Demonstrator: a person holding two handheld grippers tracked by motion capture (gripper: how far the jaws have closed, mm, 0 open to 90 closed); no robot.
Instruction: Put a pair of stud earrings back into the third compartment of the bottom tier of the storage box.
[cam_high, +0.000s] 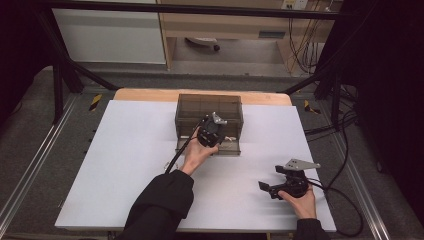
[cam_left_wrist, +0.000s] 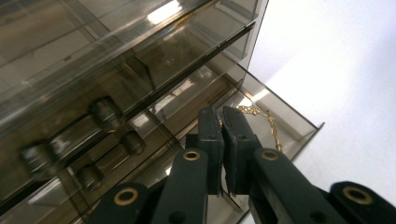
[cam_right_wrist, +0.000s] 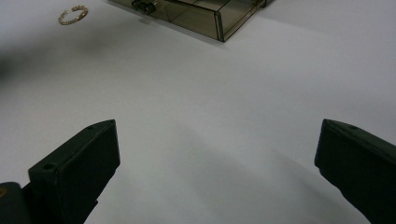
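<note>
White table (cam_high: 125, 165), gold chain (cam_left_wrist: 273, 128) in drawer (cam_left_wrist: 299, 122), just beyond closed jaws.

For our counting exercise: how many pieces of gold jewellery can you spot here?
2. A gold chain pinched in the left claw, over the open drawer. A gold ring lying on the white table, apart from the box. The closed drawers may hide more.

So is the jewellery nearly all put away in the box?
Partly. The bottom drawer is pulled open with a gold chain inside. The left gripper, jaws shut, hangs over that drawer. A gold bracelet lies on the table; the open right gripper hasn't taken it.
</note>
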